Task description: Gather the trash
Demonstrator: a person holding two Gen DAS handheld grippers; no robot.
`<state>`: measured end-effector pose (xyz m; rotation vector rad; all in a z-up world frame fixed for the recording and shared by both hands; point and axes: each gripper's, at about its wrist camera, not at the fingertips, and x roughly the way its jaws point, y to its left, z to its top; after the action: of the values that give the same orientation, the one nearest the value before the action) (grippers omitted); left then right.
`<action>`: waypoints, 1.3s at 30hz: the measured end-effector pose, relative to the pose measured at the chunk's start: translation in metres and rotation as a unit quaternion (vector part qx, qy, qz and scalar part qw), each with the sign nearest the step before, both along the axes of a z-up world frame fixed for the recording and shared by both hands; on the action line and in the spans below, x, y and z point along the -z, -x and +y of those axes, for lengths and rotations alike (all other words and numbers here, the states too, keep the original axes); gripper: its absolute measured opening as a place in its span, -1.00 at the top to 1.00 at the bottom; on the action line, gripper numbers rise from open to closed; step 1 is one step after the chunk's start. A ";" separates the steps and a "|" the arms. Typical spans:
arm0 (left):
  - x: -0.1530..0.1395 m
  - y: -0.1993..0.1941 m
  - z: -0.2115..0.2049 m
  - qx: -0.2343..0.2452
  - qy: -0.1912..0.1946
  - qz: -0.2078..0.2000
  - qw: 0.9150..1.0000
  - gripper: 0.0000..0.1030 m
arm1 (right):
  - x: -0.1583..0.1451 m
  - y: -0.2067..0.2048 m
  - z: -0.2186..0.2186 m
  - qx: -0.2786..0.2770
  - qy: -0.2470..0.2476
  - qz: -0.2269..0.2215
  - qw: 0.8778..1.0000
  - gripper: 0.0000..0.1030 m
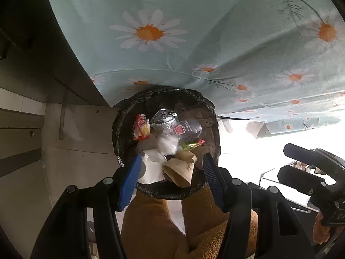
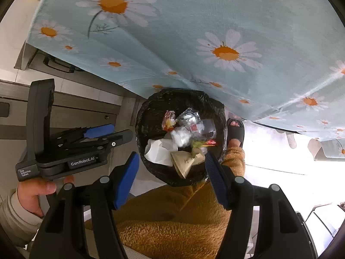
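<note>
A bin with a black liner point(image 1: 121, 129) point(image 2: 148, 112) stands on the floor under the table edge. It holds a white tissue point(image 1: 152, 168) point(image 2: 158, 152), a brown paper cup point(image 1: 181, 173) point(image 2: 183, 164), a crushed clear bottle point(image 1: 187, 127) point(image 2: 202, 125) and a red-yellow wrapper point(image 1: 141, 127) point(image 2: 169, 119). My left gripper point(image 1: 172, 157) point(image 2: 120, 130) hovers above the bin, open, with nothing between its blue pads. My right gripper point(image 2: 171, 154) point(image 1: 283, 160) hangs over the bin too, open and empty.
A light blue daisy tablecloth point(image 1: 194, 43) point(image 2: 194, 32) drapes over the table just behind the bin. The person's brown fleece leg point(image 2: 172, 220) and black slipper point(image 2: 236, 132) are beside the bin. Grey cabinet fronts point(image 2: 75, 112) are on the left.
</note>
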<state>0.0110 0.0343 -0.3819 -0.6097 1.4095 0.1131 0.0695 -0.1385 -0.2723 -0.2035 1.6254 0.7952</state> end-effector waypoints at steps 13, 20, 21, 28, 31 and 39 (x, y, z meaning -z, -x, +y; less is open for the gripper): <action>-0.049 0.004 -0.006 0.041 -0.020 -0.037 0.998 -0.11 | -0.041 -0.001 -0.006 0.020 -0.010 -0.038 0.999 -0.23; -0.098 -0.004 -0.006 0.048 -0.038 -0.072 0.996 -0.11 | -0.080 -0.015 -0.011 0.032 -0.036 -0.054 0.997 -0.24; -0.104 -0.006 -0.006 0.048 -0.040 -0.075 0.995 -0.11 | -0.086 -0.018 -0.011 0.034 -0.042 -0.056 0.997 -0.24; -0.161 -0.022 -0.019 0.062 -0.064 -0.106 0.990 -0.11 | -0.131 -0.037 -0.021 0.034 -0.070 -0.101 0.992 -0.24; -0.185 -0.026 -0.028 0.059 -0.090 -0.124 0.986 -0.11 | -0.150 -0.044 -0.031 0.035 -0.087 -0.120 0.988 -0.26; -0.260 -0.031 -0.053 0.049 -0.128 -0.180 0.974 -0.11 | -0.207 -0.058 -0.055 0.052 -0.127 -0.165 0.977 -0.45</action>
<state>0.0418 -0.0187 -0.1219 -0.3255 1.0487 0.0987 0.1275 -0.1937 -0.0658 -0.0619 1.2000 0.8317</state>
